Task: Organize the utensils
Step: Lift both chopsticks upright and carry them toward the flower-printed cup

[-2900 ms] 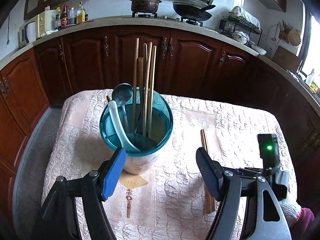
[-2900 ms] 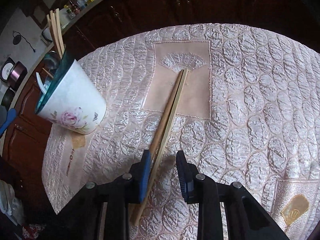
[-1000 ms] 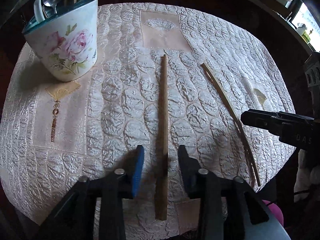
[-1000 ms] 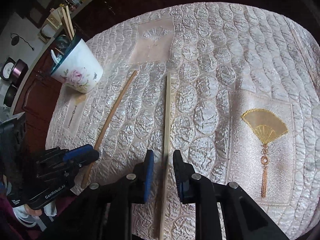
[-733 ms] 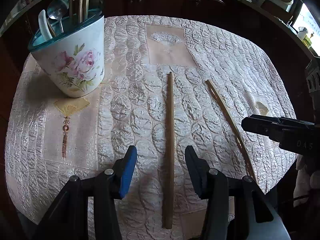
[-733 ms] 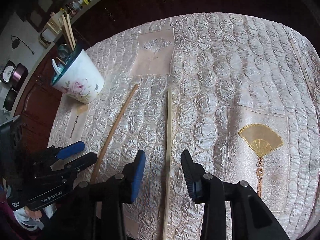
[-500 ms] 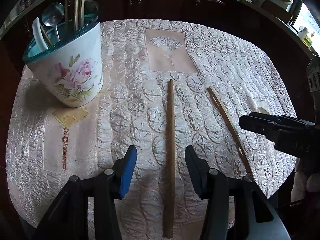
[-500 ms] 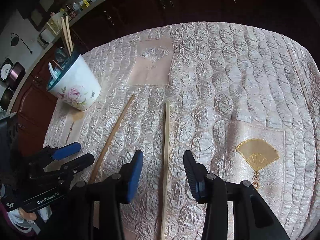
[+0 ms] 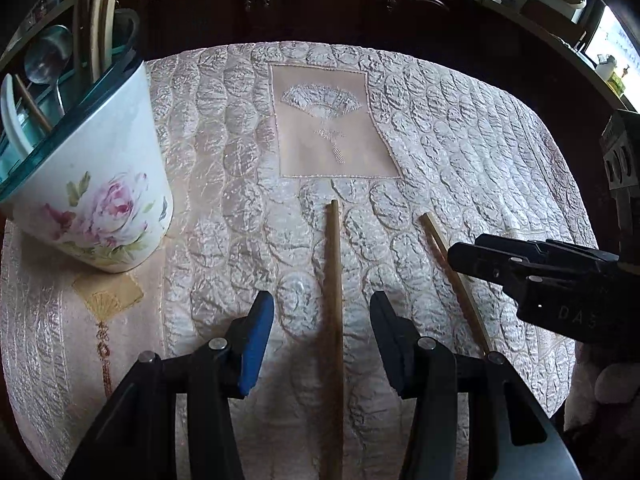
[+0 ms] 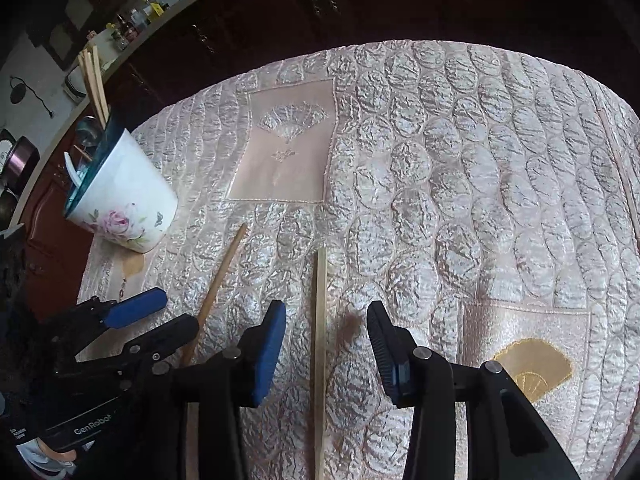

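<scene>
Two chopsticks lie apart on the quilted tablecloth [image 9: 460, 128]. The brown chopstick [image 9: 334, 300] lies between the fingers of my left gripper [image 9: 322, 340], which is open and not touching it. The pale chopstick [image 10: 320, 320] runs between the fingers of my right gripper [image 10: 326, 352], also open with its pads clear of it. In the left wrist view the right gripper [image 9: 520, 268] hangs over the pale chopstick [image 9: 448, 268]. In the right wrist view the left gripper [image 10: 140, 320] sits over the brown chopstick [image 10: 220, 276]. The floral utensil holder [image 9: 92, 184] [image 10: 124, 204], with spoons and chopsticks in it, stands at the far left.
Dark wooden cabinets [image 9: 320, 4] ring the table's far side. The cloth drops off at the near edge under both grippers. A gloved hand [image 9: 612, 384] shows at the right behind the right gripper. Embroidered fan patches [image 10: 532, 364] mark the cloth.
Both grippers' jaws have spread wider around their chopsticks, which stay flat on the cloth. Both views have shifted, so each chopstick's far tip sits lower in frame and the holder looks larger.
</scene>
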A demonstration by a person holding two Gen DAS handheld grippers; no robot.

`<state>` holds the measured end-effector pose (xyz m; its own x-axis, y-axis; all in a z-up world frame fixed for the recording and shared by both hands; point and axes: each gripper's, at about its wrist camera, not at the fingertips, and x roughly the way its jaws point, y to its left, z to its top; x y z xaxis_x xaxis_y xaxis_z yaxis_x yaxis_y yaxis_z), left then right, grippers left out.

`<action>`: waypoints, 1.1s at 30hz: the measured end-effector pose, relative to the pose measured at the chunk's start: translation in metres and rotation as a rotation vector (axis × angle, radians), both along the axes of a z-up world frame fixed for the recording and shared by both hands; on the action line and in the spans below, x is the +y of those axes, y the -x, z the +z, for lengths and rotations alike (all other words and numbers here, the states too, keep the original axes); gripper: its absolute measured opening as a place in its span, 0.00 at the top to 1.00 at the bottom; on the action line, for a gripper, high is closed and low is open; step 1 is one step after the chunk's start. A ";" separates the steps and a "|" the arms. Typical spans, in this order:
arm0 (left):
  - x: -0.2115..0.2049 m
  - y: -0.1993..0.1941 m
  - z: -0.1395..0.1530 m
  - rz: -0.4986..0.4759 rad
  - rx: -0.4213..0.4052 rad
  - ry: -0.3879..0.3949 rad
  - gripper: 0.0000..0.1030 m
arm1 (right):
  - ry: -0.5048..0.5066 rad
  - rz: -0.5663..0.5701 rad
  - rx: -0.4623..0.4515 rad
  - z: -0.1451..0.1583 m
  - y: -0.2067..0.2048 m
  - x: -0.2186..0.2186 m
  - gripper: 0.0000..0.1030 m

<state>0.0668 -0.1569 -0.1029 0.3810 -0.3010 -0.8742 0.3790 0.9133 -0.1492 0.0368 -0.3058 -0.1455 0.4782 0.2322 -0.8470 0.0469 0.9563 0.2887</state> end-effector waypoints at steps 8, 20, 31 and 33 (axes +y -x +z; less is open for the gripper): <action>-0.012 -0.030 -0.007 -0.014 0.016 0.001 0.51 | 0.024 0.044 0.009 -0.005 -0.015 0.007 0.69; -0.033 -0.048 -0.019 -0.061 0.012 -0.073 0.65 | 0.027 0.075 0.019 -0.016 -0.035 0.010 0.85; -0.024 -0.039 0.006 -0.077 -0.044 0.027 0.94 | -0.022 0.064 -0.055 0.013 -0.028 -0.007 0.92; -0.018 -0.036 0.017 -0.072 -0.052 0.058 0.95 | -0.024 0.065 -0.082 0.025 -0.024 -0.009 0.92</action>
<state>0.1032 -0.1753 -0.0863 0.4011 -0.3789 -0.8340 0.4517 0.8739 -0.1797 0.0609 -0.3147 -0.1205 0.5294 0.2845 -0.7992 -0.0394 0.9493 0.3118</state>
